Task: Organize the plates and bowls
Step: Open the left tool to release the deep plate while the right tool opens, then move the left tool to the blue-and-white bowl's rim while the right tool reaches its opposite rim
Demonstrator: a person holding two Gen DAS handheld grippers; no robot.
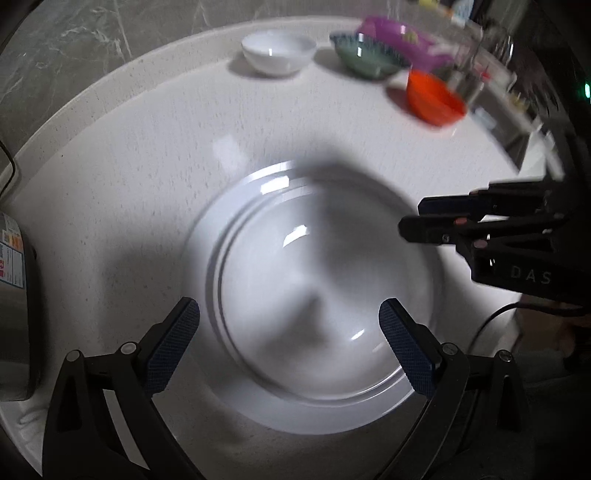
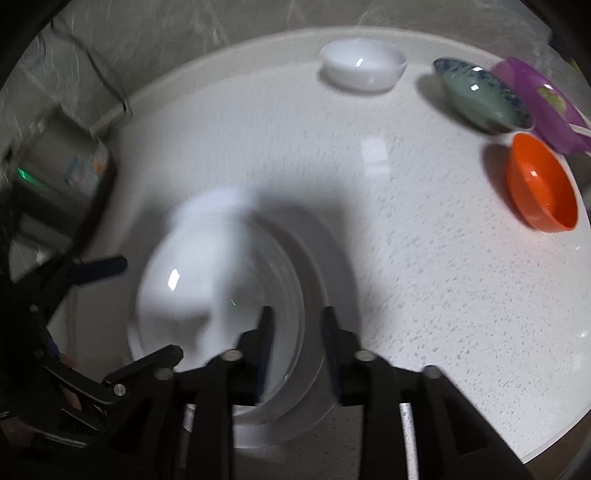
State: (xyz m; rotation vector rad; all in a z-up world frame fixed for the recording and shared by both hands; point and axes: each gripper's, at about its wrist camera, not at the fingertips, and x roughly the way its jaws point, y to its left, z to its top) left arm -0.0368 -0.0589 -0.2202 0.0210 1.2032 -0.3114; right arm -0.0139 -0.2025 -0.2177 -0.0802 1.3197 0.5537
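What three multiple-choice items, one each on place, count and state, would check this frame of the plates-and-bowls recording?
1. Where does the white bowl stand?
A. On the far side of the counter, beside the green bowl
B. Inside the orange bowl
C. On the white plates

2. How many bowls stand on the counter?
A. One
B. Three
C. Five

3. How is the left claw?
A. Shut on a bowl
B. Shut on the plate rim
C. Open above the plates, gripping nothing

Answers:
1 A: it sits at the back edge, left of the green bowl.
2 B: white, green and orange ones show; the purple item is too blurred to name.
3 C: its fingers stand wide apart, pressing nothing.
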